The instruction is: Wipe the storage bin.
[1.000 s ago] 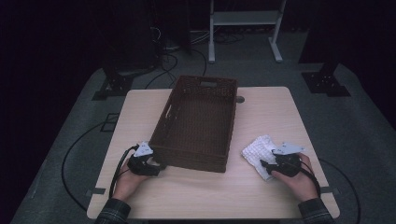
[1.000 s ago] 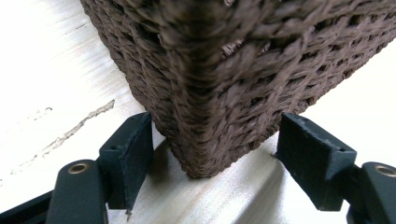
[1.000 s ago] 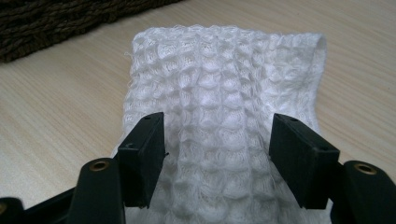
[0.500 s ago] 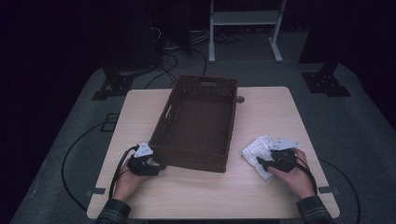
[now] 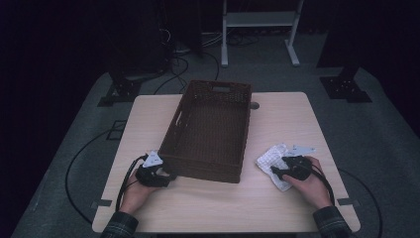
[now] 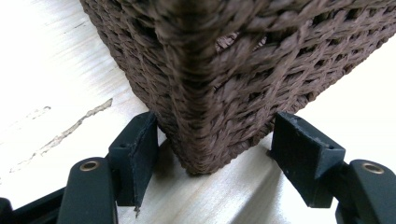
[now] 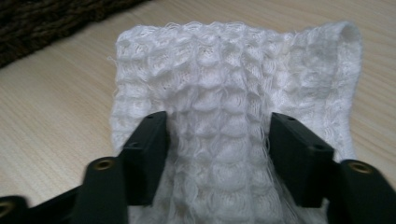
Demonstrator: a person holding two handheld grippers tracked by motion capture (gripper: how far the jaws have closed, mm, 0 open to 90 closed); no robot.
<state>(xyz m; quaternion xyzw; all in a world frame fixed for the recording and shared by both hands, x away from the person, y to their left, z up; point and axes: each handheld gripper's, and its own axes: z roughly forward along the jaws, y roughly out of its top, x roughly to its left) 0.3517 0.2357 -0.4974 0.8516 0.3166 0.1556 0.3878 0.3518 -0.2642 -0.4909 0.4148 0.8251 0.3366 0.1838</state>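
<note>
My right gripper [image 7: 212,140] sits low in the right gripper view, its jaws partly open and just now closing on a raised ridge of the white waffle-weave cloth [image 7: 233,84]. The pads look to touch the fabric at both sides, but I can't yet call it a firm pinch. In the high view that cloth [image 5: 271,159] lies at the lower right of the pale wooden table [image 5: 297,119]. My worry is that the pads catch only the top fold, so the cloth slips out or drags flat across the wood on the lift.

My left gripper [image 6: 212,154] straddles the near corner of the dark brown woven wicker basket [image 5: 210,129], jaws half open; one pad touches the weave, the other stands apart, so nothing is clamped. If it closes on that rounded corner, the basket could skid or twist. The basket's wall also stands between the cloth and its inside.
</note>
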